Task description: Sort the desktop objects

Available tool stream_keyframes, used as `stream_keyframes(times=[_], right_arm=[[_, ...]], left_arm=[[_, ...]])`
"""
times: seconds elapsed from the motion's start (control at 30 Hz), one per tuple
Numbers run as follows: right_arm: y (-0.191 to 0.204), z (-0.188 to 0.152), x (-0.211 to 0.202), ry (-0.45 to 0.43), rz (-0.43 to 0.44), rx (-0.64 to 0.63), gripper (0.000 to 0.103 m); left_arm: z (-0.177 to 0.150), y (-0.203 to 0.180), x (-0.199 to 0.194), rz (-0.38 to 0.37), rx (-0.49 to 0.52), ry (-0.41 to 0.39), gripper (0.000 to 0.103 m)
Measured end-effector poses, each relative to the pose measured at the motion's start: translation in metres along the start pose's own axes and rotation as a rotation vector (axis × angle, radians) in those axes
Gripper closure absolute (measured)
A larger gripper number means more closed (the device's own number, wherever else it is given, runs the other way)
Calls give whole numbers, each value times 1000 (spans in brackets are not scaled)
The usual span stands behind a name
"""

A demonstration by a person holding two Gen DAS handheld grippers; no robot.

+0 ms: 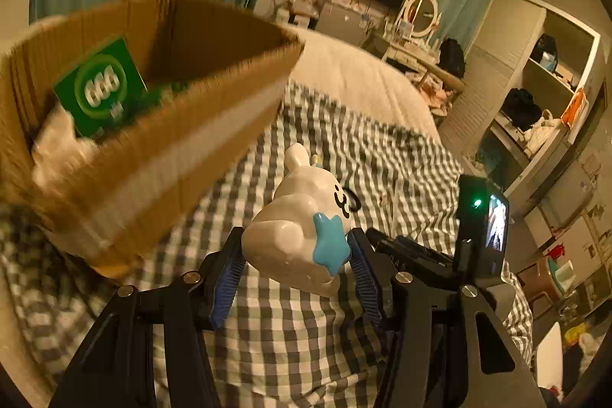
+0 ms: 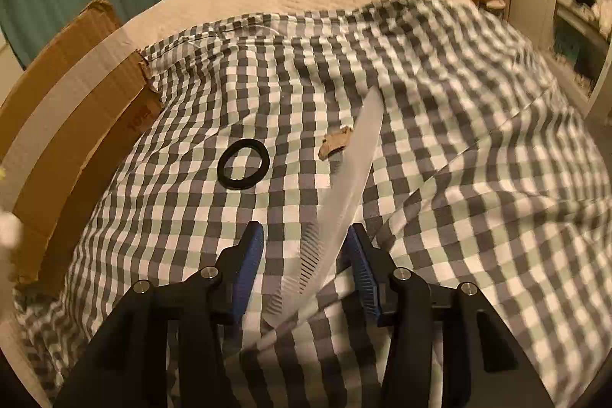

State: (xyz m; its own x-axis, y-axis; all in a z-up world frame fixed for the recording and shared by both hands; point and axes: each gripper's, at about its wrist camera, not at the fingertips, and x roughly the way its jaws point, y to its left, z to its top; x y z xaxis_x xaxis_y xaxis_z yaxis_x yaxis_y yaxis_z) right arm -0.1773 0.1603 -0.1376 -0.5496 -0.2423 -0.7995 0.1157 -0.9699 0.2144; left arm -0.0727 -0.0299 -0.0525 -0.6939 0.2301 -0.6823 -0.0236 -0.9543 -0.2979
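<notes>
White rabbit figurine between left gripper's fingers.

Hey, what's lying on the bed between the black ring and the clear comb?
In the right wrist view, only bare checked bedspread lies between the black ring and the clear comb; a small tan scrap sits against the comb's edge.

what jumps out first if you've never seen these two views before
In the left wrist view, a glossy white bunny figurine with a blue star sits clamped between the left gripper fingers, above the checked bedspread. Up and to its left is an open cardboard box with a green packet inside. In the right wrist view, a translucent white comb lies between the open right gripper fingers, a black ring beyond it.
</notes>
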Motion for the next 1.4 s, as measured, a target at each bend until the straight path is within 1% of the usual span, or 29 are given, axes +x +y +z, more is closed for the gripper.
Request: stream_keyframes(times=[0.1, 0.13, 0.17, 0.23, 0.3, 0.33, 0.43, 0.47, 0.53, 0.63, 0.7, 0.77, 0.8, 0.83, 0.93, 1.03, 1.07, 1.1, 1.13, 1.2, 1.27, 1.3, 1.33, 1.37, 1.4], right_arm=[[-11, 1, 4, -1, 49, 41, 57], [-14, 0, 4, 1, 68, 57, 59], [-17, 0, 4, 6, 77, 68, 63], [-25, -1, 2, 3, 82, 101, 87], [-39, -1, 2, 12, 130, 169, 94], [-43, -1, 1, 15, 151, 193, 95], [-48, 0, -3, 24, 189, 223, 95], [-50, -1, -5, 14, 197, 242, 95], [-55, -2, -7, 15, 216, 276, 90], [-56, 0, -10, 4, 183, 264, 89], [-57, 2, -7, 13, 177, 247, 89], [-59, 1, -3, 19, 200, 250, 90], [-60, 1, -2, 20, 213, 251, 95], [-61, 1, -2, 22, 233, 254, 97], [-63, 3, -8, -1, 300, 281, 99], [-63, 8, -19, -18, 411, 308, 99], [-63, 9, -20, -16, 440, 323, 99], [-64, 6, -23, -14, 487, 355, 99], [-65, 5, -22, 1, 530, 385, 99], [-68, -2, -16, 45, 569, 448, 99], [-69, -8, -12, 57, 546, 455, 98], [-68, -9, -10, 68, 530, 444, 94], [-68, -9, -10, 78, 500, 431, 88], [-66, -9, -12, 85, 436, 402, 81], [-62, -7, -16, 77, 356, 340, 67]], left_arm=[[-3, -1, 13, 15, 7, 28, 48], [-4, -2, 14, 21, 11, 30, 48], [-5, -3, 15, 23, 14, 31, 48], [-7, -4, 16, 27, 20, 41, 48], [-10, -7, 15, 27, 27, 47, 48], [-12, -9, 15, 26, 32, 51, 48], [-15, -13, 13, 27, 50, 59, 48], [-15, -13, 12, 25, 54, 61, 48], [-17, -12, 11, 22, 54, 63, 48], [-17, -11, 9, 17, 49, 61, 48], [-17, -9, 9, 18, 44, 58, 48], [-16, -6, 11, 21, 38, 59, 48], [-16, -5, 12, 21, 30, 60, 48], [-16, -4, 13, 21, 25, 62, 48], [-16, -2, 14, 23, 15, 60, 48], [-14, -2, 13, 18, 14, 48, 48], [-14, -3, 12, 11, 11, 43, 48], [-13, -2, 12, -4, 6, 36, 48], [-12, -2, 11, -12, 4, 33, 48], [-12, -4, 10, -11, 12, 30, 48], [-12, -5, 7, -11, 17, 30, 48], [-12, -4, 6, -14, 13, 29, 48], [-13, -4, 5, -19, 8, 31, 48], [-13, -4, 4, -21, 6, 31, 48], [-12, -3, 4, -22, 4, 31, 48]])
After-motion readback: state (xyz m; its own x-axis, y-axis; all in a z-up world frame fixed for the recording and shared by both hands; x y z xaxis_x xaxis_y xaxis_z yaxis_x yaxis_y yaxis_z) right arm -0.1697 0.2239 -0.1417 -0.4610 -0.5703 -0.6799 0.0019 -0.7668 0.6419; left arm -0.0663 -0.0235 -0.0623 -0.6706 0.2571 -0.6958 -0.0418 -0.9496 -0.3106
